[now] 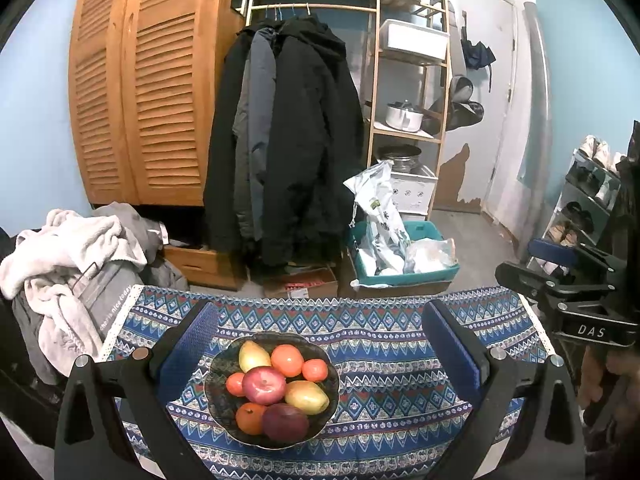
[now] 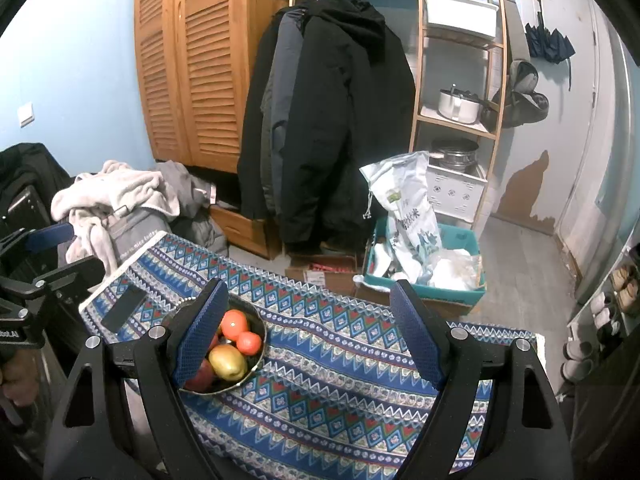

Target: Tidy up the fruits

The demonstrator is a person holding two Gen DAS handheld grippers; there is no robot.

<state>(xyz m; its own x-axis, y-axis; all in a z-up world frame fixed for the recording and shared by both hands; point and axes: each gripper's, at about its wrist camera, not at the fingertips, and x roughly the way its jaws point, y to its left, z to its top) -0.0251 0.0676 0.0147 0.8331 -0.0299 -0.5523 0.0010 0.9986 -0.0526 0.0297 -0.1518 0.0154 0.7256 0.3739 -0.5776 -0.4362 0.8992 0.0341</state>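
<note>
A dark patterned bowl (image 1: 216,400) stands on the blue patterned tablecloth (image 1: 380,344) and holds several fruits: a red apple (image 1: 264,385), a yellow mango (image 1: 307,397), a yellow pear (image 1: 253,355), several oranges (image 1: 287,360) and a dark red fruit (image 1: 285,422). My left gripper (image 1: 320,344) hovers open above and in front of the bowl, fingers either side of it, nothing held. In the right wrist view the bowl (image 2: 260,344) sits behind the left fingertip. My right gripper (image 2: 308,332) is open and empty over the cloth, right of the bowl.
A dark flat object (image 2: 124,309) lies on the cloth's far left corner. Beyond the table are hanging coats (image 1: 288,140), a wooden wardrobe (image 1: 144,92), a clothes pile (image 1: 68,268), a teal bin (image 1: 404,256) with bags and a shelf rack (image 1: 408,88). A shoe rack (image 1: 588,200) stands right.
</note>
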